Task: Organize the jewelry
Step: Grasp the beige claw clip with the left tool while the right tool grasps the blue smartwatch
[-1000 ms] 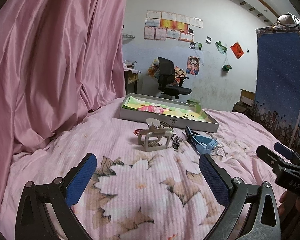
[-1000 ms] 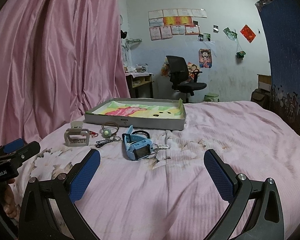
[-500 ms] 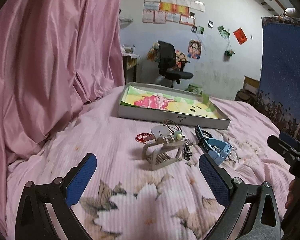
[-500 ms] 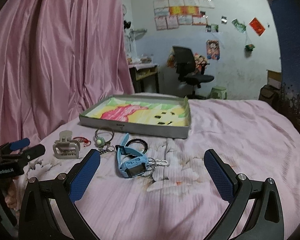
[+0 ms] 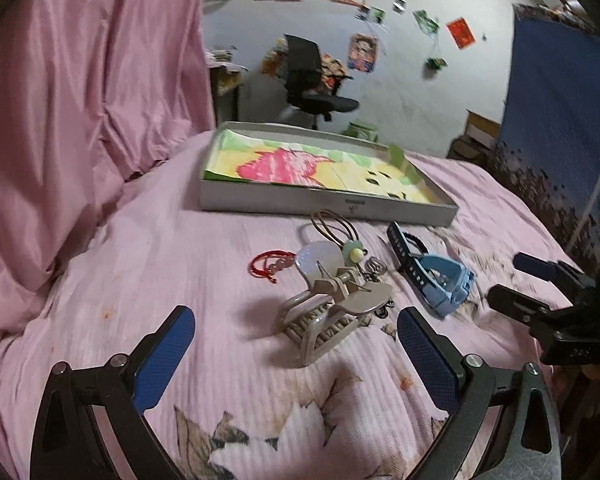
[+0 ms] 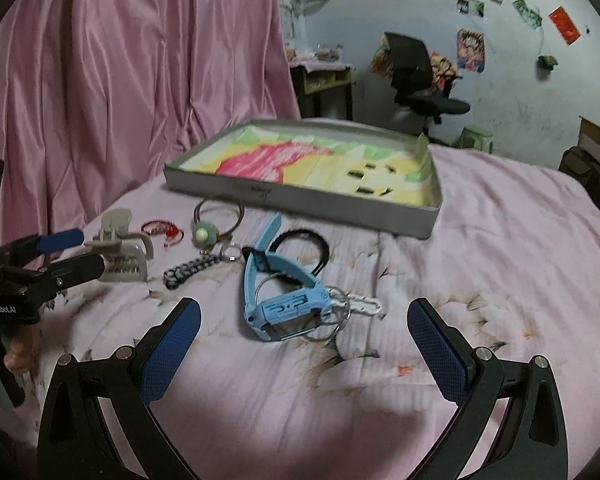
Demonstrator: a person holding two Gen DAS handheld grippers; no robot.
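Two grippers hang over the pink bedspread [image 6: 500, 240], each with its jaws spread wide and holding nothing. Just ahead of the left gripper [image 5: 296, 344] lies one beige hair claw [image 5: 332, 312]; just ahead of the right gripper [image 6: 304, 340] lies one light blue watch [image 6: 284, 296] with key rings beside it. Farther out are one red bracelet [image 5: 270, 264], one cord necklace with a pale green bead [image 6: 206, 232] and one braided keychain [image 6: 192, 270]. Farthest sits one grey tray [image 6: 320, 198], lined with coloured paper.
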